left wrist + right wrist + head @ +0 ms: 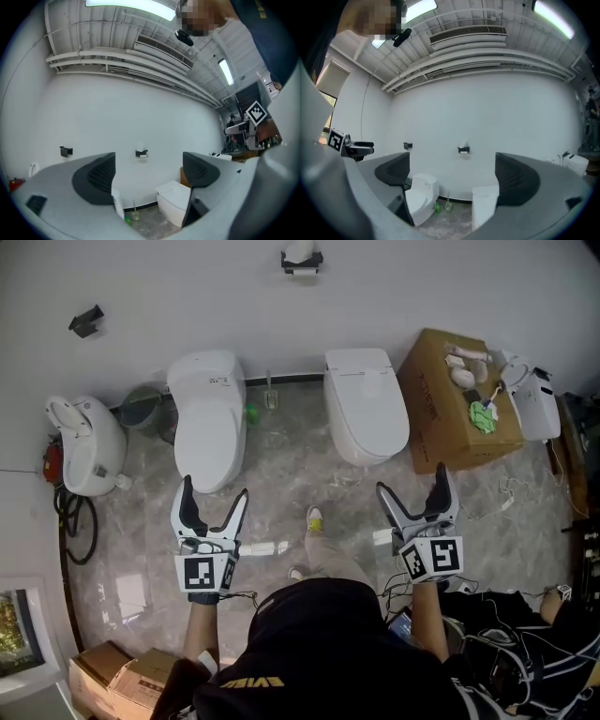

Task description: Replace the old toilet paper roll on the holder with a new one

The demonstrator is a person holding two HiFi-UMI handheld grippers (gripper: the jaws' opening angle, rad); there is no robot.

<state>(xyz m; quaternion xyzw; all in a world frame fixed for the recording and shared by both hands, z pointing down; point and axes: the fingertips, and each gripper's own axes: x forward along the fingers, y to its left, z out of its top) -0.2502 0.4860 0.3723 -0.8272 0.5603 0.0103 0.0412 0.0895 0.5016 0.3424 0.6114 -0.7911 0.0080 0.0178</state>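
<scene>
A black wall holder (301, 260) with a white toilet paper roll on it hangs high on the white wall, between the two toilets; it also shows as the holder (141, 153) and the holder (463, 150) in the gripper views. Several white rolls (465, 367) lie on the cardboard box (441, 409) at the right. My left gripper (216, 500) is open and empty over the floor in front of the left toilet (207, 416). My right gripper (411, 482) is open and empty, near the right toilet (365, 401).
A second, empty black bracket (86, 321) sits on the wall at the left. A white appliance (86, 444) stands by the left wall. A toilet brush (270, 397) and a green bottle (250, 413) stand between the toilets. Cardboard boxes (112, 673) lie at lower left, cables (511, 495) at right.
</scene>
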